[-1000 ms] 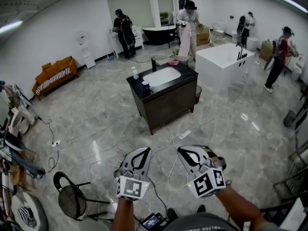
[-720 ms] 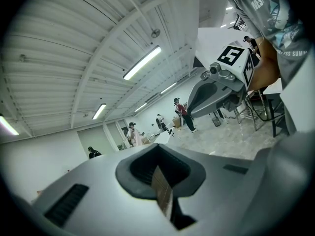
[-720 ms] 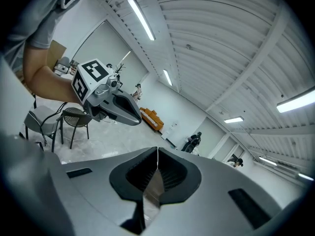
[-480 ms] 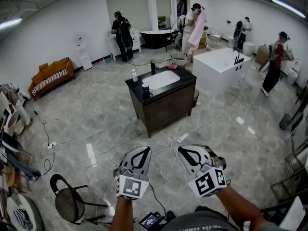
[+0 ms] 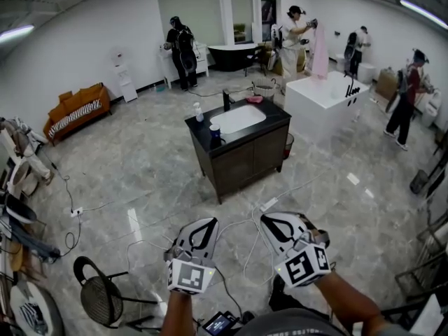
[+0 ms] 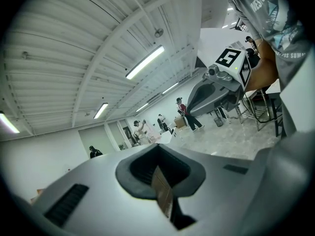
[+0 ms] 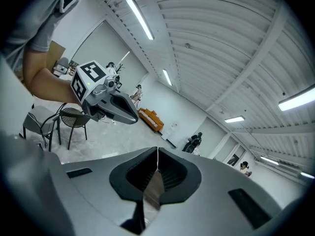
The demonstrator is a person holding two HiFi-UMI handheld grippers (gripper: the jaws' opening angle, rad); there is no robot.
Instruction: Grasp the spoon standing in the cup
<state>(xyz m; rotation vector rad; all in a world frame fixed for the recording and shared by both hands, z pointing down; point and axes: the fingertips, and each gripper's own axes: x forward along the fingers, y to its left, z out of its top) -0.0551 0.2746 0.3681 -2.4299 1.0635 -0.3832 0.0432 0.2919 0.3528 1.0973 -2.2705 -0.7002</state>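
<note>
A dark vanity with a white sink basin stands mid-room in the head view. On its left front corner sits a small blue cup; whatever stands in it is too small to make out. Both grippers hang low near my body, far from the vanity. My left gripper has its jaws pressed together with nothing between them. My right gripper is likewise shut and empty. Each gripper view looks up at the ceiling and catches the other gripper.
A soap bottle and a black faucet stand on the vanity top. Cables trail over the marble floor between me and the vanity. A black chair stands at my left, a white bathtub behind the vanity. Several people work at the back.
Both grippers have stayed shut and in the same place. At the back a person with a pink cloth has moved right, to the white bathtub.
</note>
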